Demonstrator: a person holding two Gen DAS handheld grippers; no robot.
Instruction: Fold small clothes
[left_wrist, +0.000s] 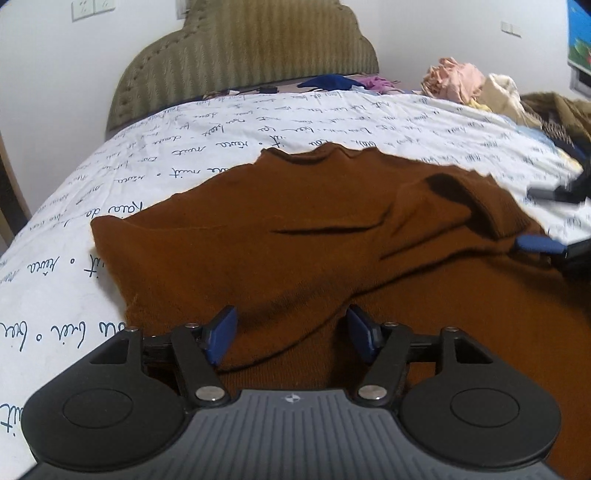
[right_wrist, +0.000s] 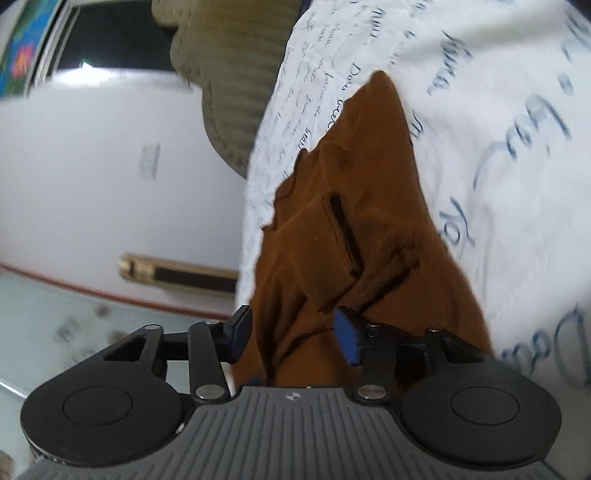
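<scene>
A brown knitted garment (left_wrist: 295, 236) lies spread on a white bedsheet with blue handwriting print (left_wrist: 155, 162). One part of it is folded over at the right. My left gripper (left_wrist: 291, 332) is open, its blue pads either side of a fold at the garment's near edge. My right gripper (right_wrist: 291, 339) is open too, with brown cloth (right_wrist: 354, 221) bunched between its blue pads; the view is tilted and blurred. The right gripper also shows at the right edge of the left wrist view (left_wrist: 546, 221), by the folded part.
A green padded headboard (left_wrist: 243, 55) stands at the far end of the bed. A pile of other clothes (left_wrist: 461, 83) lies at the far right of the bed. The right wrist view shows a white wall (right_wrist: 110, 177) and the floor (right_wrist: 55, 314) beside the bed.
</scene>
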